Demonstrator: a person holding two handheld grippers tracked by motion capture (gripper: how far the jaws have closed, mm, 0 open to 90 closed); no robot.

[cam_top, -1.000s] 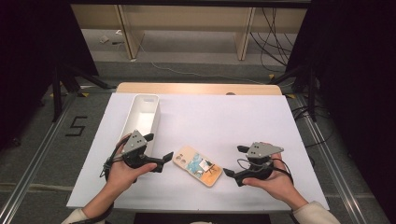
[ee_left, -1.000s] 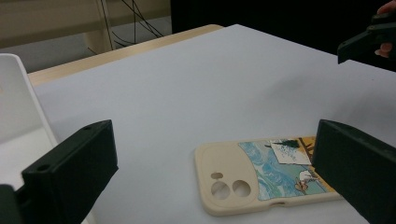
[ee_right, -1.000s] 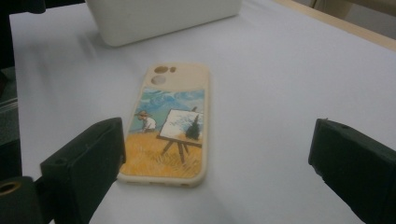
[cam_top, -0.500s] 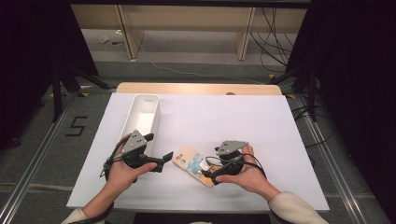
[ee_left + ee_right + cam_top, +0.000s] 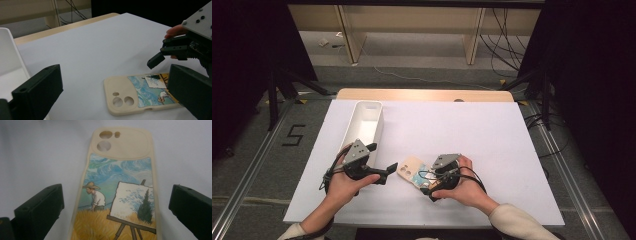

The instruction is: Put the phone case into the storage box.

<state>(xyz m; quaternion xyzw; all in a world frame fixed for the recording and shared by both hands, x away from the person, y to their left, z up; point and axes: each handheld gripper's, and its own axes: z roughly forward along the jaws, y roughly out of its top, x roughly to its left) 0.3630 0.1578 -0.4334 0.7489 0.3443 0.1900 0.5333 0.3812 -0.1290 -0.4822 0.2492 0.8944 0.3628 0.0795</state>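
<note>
Right gripper (image 5: 428, 186) is over the near end of the phone case (image 5: 411, 170), which lies flat on the white table (image 5: 492, 150), picture side up, just right of the left gripper (image 5: 389, 170) and well short of the white bin (image 5: 364, 125). Look along the right gripper's own jaws: they stand spread wide, one on each long side of the case (image 5: 117, 192), neither touching it, with the camera cut-outs at the far end. From the left gripper view the right gripper (image 5: 160, 58) hangs just above the case (image 5: 140, 93), and the left one's jaws are spread too, empty, with the case lying between them. The job, I'd judge, is a pick-up by the long edges. To do it well: keep the case centred between the jaws, lower until both tips are level with the thin rim at the table, then close evenly. It's a soft, low shell, so a high or lopsided squeeze could skate over the rim or flip it. The left gripper looks placed to steady the far end if it slides.
</note>
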